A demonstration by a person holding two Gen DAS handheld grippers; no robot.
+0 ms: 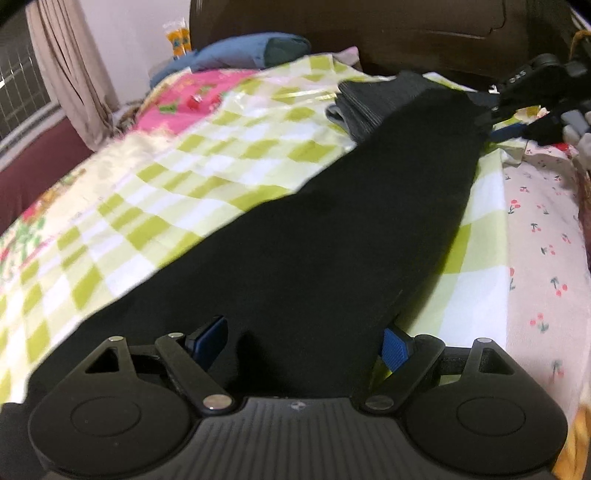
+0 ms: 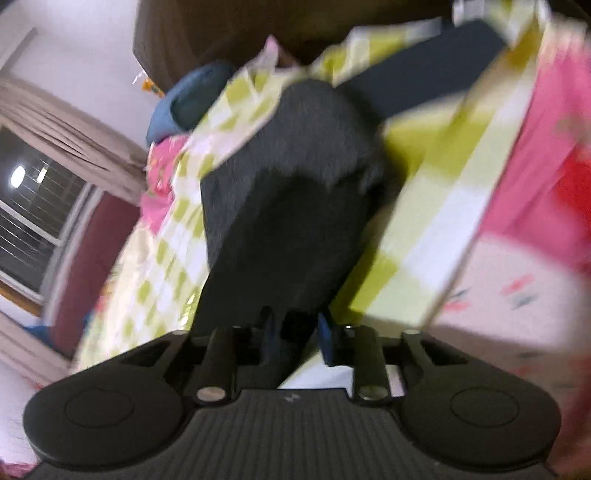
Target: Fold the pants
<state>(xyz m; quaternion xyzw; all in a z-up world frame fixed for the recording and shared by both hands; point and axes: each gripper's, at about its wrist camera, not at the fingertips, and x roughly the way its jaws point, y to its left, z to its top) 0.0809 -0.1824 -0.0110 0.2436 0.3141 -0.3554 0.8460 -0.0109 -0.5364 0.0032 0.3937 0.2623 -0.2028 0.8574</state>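
Pants (image 1: pixel 332 229) in black cloth lie stretched across the bed, over the green-and-white checked sheet (image 1: pixel 207 147), running from our left tongs (image 1: pixel 301 345) up toward a stack of folded grey garments (image 1: pixel 373 107) near the dark wooden headboard (image 1: pixel 369 33). In the left wrist view our left tongs stand wide apart, the blue pads (image 1: pixel 395 349) on either side of a broad bunch of the black cloth; the cloth fills the gap, but we cannot tell whether the pads press on it. At the far end of the pants, top right in that view, our right tongs (image 1: pixel 498 110) show as a black frame touching the cloth's end. The right wrist view is blurred: there our right tongs (image 2: pixel 295 339) are narrowly parted with a fold of the black cloth between the fingers (image 2: pixel 327 341), and the cloth rises from them toward the grey stack, so the grip appears closed on the pants. A blue pillow (image 1: pixel 240 51) rests at the head of the bed, a cherry-print cloth (image 1: pixel 543 221) lies along the right edge, and a curtain (image 1: pixel 70 66) hangs beside the barred window (image 1: pixel 22 81) on the left.
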